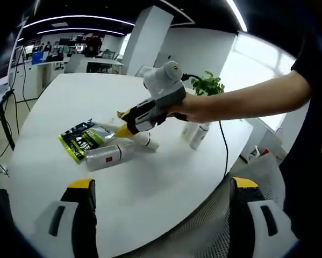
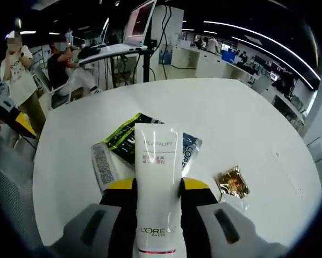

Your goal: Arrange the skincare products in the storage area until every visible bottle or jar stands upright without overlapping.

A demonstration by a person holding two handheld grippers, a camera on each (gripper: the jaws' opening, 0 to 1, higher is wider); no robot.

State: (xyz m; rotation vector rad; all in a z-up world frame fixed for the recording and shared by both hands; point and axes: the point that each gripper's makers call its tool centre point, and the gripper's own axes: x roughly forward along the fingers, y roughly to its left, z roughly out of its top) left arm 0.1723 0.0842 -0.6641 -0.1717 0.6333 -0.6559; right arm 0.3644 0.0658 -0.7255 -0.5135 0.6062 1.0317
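Note:
My right gripper point(image 2: 159, 185) is shut on a white L'Oréal tube point(image 2: 156, 161), which points forward over a pile of flat sachets point(image 2: 126, 137). In the left gripper view, a hand holds that right gripper point(image 1: 124, 122) low over the table point(image 1: 150, 188), just above a green-black sachet point(image 1: 83, 138). Two white bottles lie on their sides beside it, one plain point(image 1: 144, 141) and one with a red label point(image 1: 104, 157). Two more white bottles point(image 1: 195, 133) stand upright behind the hand. My left gripper point(image 1: 162, 184) is open, near the table's front edge with nothing between its jaws.
A small gold packet point(image 2: 231, 183) lies to the right of the sachets. A potted plant point(image 1: 206, 85) stands at the table's far edge, with a black cable point(image 1: 225, 145) hanging down near it. People point(image 2: 21, 70) and desks are beyond the table point(image 2: 230, 118).

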